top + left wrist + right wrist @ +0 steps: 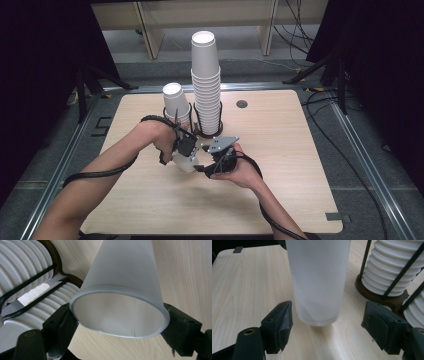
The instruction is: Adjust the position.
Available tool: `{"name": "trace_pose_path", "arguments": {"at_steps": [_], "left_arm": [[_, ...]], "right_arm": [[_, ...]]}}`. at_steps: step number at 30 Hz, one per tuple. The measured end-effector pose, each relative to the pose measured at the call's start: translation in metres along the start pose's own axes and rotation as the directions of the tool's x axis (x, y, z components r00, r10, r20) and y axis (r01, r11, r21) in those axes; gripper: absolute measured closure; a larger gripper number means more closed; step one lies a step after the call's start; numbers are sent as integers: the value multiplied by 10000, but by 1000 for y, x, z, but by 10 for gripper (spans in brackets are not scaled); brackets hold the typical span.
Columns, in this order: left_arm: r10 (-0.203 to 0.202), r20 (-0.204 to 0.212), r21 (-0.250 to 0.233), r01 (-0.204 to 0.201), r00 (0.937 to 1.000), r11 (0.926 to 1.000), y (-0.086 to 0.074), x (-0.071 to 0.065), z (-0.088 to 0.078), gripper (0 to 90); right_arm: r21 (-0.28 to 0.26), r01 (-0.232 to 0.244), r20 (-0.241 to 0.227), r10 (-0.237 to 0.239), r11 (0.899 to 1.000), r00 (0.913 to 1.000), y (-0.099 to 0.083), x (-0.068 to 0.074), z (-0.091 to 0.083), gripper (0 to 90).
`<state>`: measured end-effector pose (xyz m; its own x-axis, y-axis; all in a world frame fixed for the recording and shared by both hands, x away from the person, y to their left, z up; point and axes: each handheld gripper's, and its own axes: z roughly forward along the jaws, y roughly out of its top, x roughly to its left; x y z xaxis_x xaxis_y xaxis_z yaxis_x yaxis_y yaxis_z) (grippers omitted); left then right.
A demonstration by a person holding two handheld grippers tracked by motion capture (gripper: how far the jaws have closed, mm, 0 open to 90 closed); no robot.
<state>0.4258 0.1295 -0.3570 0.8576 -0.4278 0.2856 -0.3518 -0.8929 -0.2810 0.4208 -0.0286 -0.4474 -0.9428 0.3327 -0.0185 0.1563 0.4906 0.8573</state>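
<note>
On the pale wooden desk (pixel 280 165) a dark holder (pixel 207 131) with wire uprights carries two stacks of white paper cups: a tall stack (pixel 206 82) and a shorter stack (pixel 176 102) just to its left. In front of the holder, near the middle of the desk, the two hands meet over a single white cup (pixel 186 162).

The left gripper (pixel 187 152) clamps that cup at its rim: in the left gripper view the black jaws press on either side of the open mouth of the cup (pixel 120 312), which points back toward the camera while the body tapers away over the wood. The ribbed stacks and black wires of the holder (pixel 30 285) lie beside it.

The right gripper (pixel 212 160) is spread wide. In the right gripper view its jaws stand apart on either side of the cup (pixel 318 282), touching neither wall. The cup's narrow end seems to sit just above the desk, though the contact is hard to judge.
</note>
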Motion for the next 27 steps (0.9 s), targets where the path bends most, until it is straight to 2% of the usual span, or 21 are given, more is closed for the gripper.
{"name": "trace_pose_path", "arguments": {"at_steps": [4,5,6,7,9,11,13,16,22,23,27], "left_arm": [[80,-181,-70,-81,9998,9999,2,1,-2,190],[66,-136,-84,-67,9999,9999,3,1,-3,189],[79,-164,-104,-80,9998,9999,3,1,-3,189],[656,-370,-289,-667,9972,9974,5,5,-3,189],[536,-526,-350,-555,9972,9978,5,4,-3,189],[503,-421,-214,-512,9978,9985,5,3,-4,189],[461,-465,-275,-474,9979,9985,5,3,-3,189],[609,-510,-274,-624,9968,9977,6,4,-3,189],[521,-448,-243,-532,9976,9983,6,4,-4,189],[690,-628,-256,-707,9956,9972,7,5,-4,189],[628,-619,-279,-646,9961,9975,6,4,-4,189]], "right_arm": [[-27,-41,-29,41,10000,10000,1,0,6,253],[75,-222,-61,222,9997,9997,2,1,7,253],[-135,88,-69,-89,9999,9999,3,0,9,253],[-129,42,-126,-43,9999,9999,3,0,10,254],[-209,-70,-88,68,9998,9999,3,0,12,254],[-175,-21,-128,19,9998,9999,3,-1,13,253],[-210,-30,-135,27,9998,9999,3,-1,14,254],[-272,-98,-119,95,9996,9999,3,0,14,253],[-347,-74,-92,71,9994,9999,3,-1,15,254],[-340,-69,-97,65,9994,9999,3,-1,15,254],[-384,-89,-120,84,9992,9999,2,-1,17,254]]}}
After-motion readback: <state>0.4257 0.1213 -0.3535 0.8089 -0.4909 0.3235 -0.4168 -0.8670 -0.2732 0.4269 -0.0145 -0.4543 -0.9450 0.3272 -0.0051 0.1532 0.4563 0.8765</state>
